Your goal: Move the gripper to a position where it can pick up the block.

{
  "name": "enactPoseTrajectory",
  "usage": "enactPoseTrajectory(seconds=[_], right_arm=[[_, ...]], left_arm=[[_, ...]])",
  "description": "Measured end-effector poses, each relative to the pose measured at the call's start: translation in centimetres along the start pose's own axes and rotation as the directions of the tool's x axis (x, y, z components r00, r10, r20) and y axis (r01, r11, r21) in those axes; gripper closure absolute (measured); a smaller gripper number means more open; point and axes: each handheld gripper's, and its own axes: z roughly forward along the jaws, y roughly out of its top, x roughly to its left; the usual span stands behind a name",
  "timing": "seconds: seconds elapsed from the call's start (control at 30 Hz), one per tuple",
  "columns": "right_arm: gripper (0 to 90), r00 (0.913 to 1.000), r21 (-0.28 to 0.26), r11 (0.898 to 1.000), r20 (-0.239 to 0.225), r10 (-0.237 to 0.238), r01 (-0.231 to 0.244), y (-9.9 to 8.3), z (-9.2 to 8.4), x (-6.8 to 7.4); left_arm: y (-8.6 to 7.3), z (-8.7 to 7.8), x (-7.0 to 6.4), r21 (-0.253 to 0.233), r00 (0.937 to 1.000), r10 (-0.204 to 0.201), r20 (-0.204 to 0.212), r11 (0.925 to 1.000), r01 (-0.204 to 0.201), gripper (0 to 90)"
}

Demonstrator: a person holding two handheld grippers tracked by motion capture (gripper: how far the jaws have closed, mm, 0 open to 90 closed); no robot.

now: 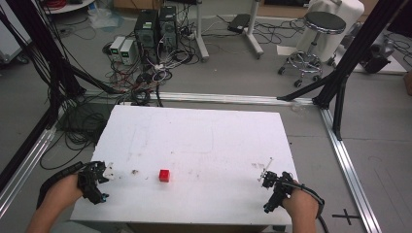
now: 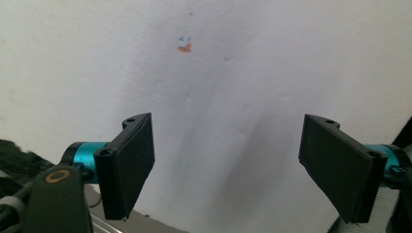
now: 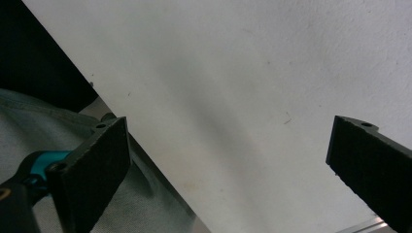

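A small red cube [image 1: 164,175] sits on the white table [image 1: 204,136], near the front edge and a little left of centre. My left gripper [image 1: 101,183] rests at the table's front left corner, a hand's width left of the cube. In the left gripper view its jaws [image 2: 233,165] stand wide open over bare tabletop. My right gripper [image 1: 269,191] is at the front right, well away from the cube. The right gripper view has its jaws [image 3: 228,170] spread open above the table's front edge, with nothing between them.
Faint smudges mark the tabletop, and a small red and blue mark [image 2: 184,47] lies ahead of the left gripper. Beyond the table are tangled cables, computer towers [image 1: 155,29], a stool [image 1: 316,29], black frame legs and aluminium rails. Grey-blue fabric [image 3: 29,126] lies below the table edge.
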Motion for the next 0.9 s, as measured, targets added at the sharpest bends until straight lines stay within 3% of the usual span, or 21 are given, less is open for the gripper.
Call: enactPoseTrajectory(seconds=[0.13, 0.43, 0.9], right_arm=[[1.7, 1.0, -0.005, 1.0, 0.001, 0.003, -0.003, -0.1, -0.1, 0.0], [1.7, 1.0, -0.012, 1.0, -0.003, -0.003, 0.003, 0.0, -0.2, 0.0], [1.7, 0.9999, -0.019, 1.0, -0.01, 0.002, -0.002, -0.3, -0.1, -0.1]], left_arm=[[0.8, -0.5, 0.8, -0.002, 0.9991, 0.041, -0.002, 0.9991, -0.041, 21.0], [1.9, -0.8, 1.5, 0.0, 0.9961, 0.088, 0.003, 0.9961, -0.088, 20.9], [4.5, -0.7, 2.5, 0.024, 0.9831, 0.182, 0.017, 0.9829, -0.183, 21.0]])
